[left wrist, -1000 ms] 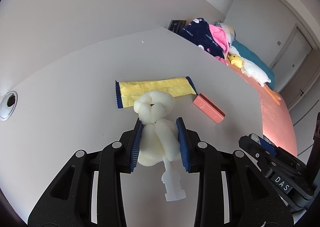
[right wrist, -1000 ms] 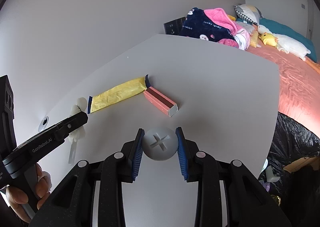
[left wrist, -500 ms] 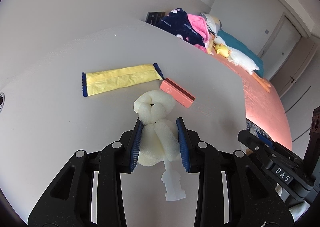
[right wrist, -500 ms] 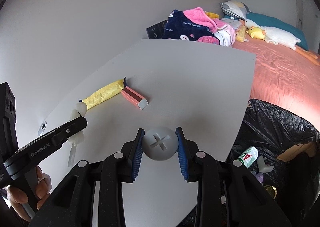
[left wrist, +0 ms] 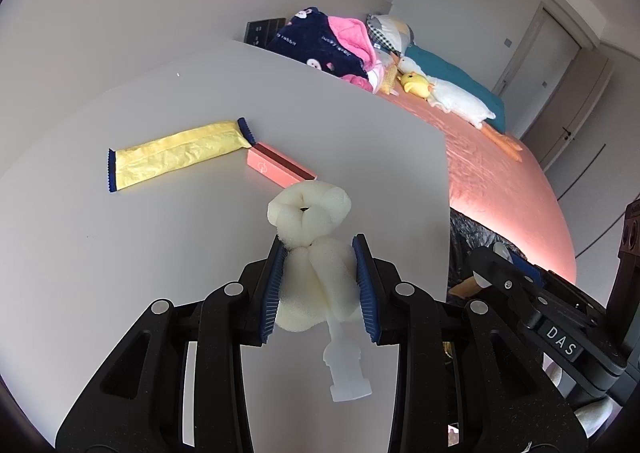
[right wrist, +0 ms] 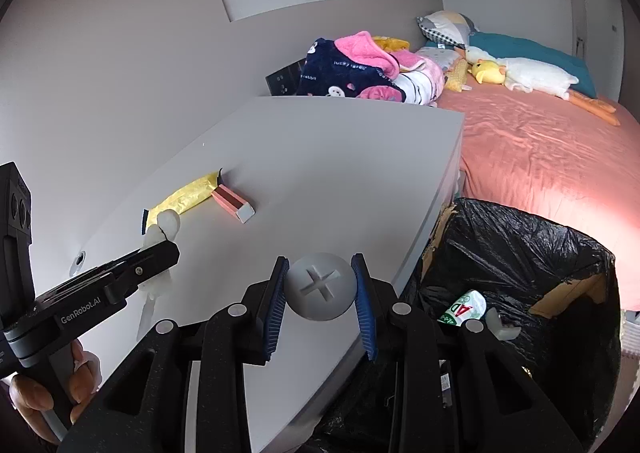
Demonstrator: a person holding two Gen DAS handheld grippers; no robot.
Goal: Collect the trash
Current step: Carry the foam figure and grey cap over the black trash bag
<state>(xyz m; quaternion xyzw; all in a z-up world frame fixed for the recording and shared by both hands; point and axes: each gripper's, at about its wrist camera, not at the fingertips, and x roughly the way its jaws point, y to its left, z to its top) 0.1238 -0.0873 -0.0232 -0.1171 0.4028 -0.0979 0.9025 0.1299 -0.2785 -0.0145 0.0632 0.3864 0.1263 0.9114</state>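
Observation:
My left gripper [left wrist: 319, 253] is shut on a cream foam brush head [left wrist: 310, 213] with a clear plastic stem, held above the white table [left wrist: 120, 245]. It also shows in the right wrist view [right wrist: 162, 229]. My right gripper [right wrist: 320, 273] is shut on a grey round cap [right wrist: 321, 286] with a cross on it, above the table's right edge. A yellow wrapper [left wrist: 180, 151] and a pink box [left wrist: 278, 169] lie on the table. A bin lined with a black bag [right wrist: 520, 253] stands beside the table on the right.
The bin holds a green-and-white packet [right wrist: 464, 307] and other scraps. A bed with a pink sheet [right wrist: 540, 157], blankets [right wrist: 360, 65] and a plush duck [right wrist: 520, 75] lies behind. A wall runs along the table's left side.
Both grippers have moved right toward the table's edge and the bin, each still holding its item. The wrapper and box have not moved.

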